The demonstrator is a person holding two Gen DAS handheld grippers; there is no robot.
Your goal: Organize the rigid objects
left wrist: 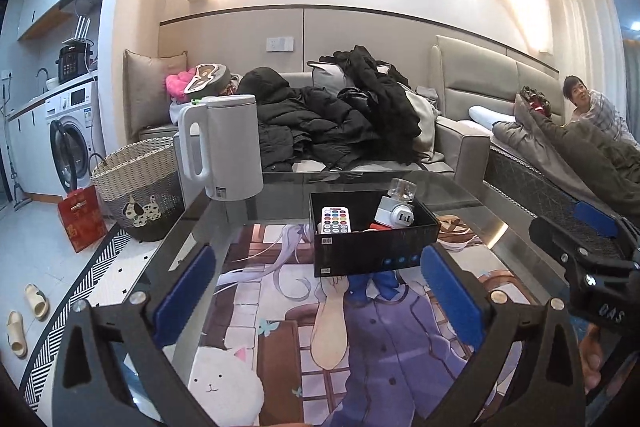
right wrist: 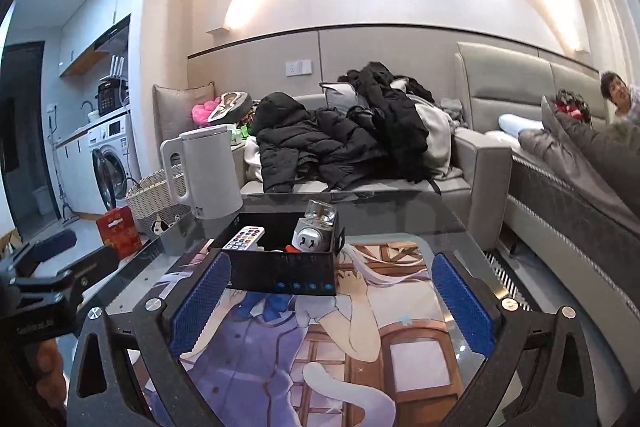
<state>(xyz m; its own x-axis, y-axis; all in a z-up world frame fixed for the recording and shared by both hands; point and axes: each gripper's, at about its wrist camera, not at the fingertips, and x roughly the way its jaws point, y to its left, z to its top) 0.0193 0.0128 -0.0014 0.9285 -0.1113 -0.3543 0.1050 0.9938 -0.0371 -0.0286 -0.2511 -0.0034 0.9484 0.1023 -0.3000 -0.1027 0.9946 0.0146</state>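
A black open box (left wrist: 372, 247) (right wrist: 280, 271) sits on the glass table (left wrist: 280, 195), over an anime picture mat. In it lie a white remote (left wrist: 335, 219) (right wrist: 245, 237) with coloured buttons, a white plug adapter (left wrist: 394, 215) (right wrist: 310, 237) and a small red item; a clear glass piece (left wrist: 400, 190) (right wrist: 320, 213) shows above the adapter. My left gripper (left wrist: 317, 255) stands open just short of the box front, nothing between its blue pads. My right gripper (right wrist: 332, 261) is open too, with its left pad by the box's near left corner and nothing held.
A white kettle (left wrist: 228, 147) (right wrist: 208, 175) stands at the table's far left. On the floor to the left are a woven basket (left wrist: 136, 187), a red bag (left wrist: 82, 219) and slippers (left wrist: 36, 301). Behind is a sofa piled with black coats (left wrist: 320, 123). A person (left wrist: 592, 107) sits on the bed at right.
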